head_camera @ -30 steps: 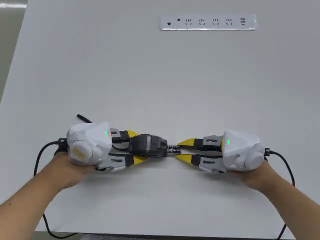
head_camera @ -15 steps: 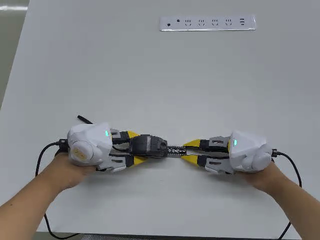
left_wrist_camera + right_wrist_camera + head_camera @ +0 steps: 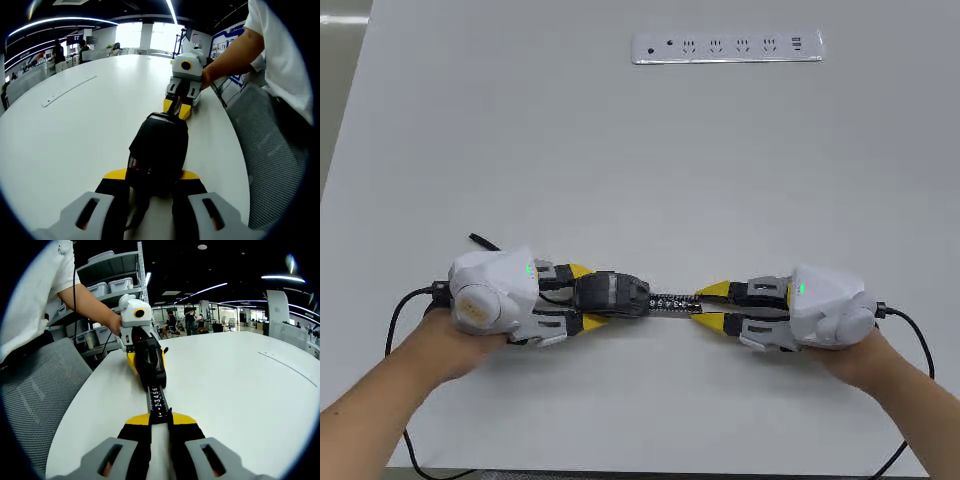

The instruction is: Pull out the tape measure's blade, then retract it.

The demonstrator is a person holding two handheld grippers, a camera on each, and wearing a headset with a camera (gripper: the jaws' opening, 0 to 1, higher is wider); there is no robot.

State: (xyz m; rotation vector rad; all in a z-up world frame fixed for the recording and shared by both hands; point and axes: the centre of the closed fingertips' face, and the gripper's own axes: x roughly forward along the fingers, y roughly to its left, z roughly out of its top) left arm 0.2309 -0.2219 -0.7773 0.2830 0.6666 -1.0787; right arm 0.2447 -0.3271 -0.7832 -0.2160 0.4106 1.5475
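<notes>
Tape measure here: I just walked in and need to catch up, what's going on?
A person at a white table holds a gripper in each hand. The left gripper is shut on the black tape measure; the right gripper is shut on the tip of its blade. A short stretch of blade is out between them.

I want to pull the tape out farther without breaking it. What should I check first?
1. The left gripper is shut on the tape measure case: ok.
2. The right gripper is shut on the blade end: ok.
3. The blade runs straight between the grippers: ok.
4. There is bare table to pull rightward across: ok.
5. How much blade is left inside the case: cannot tell.
</notes>
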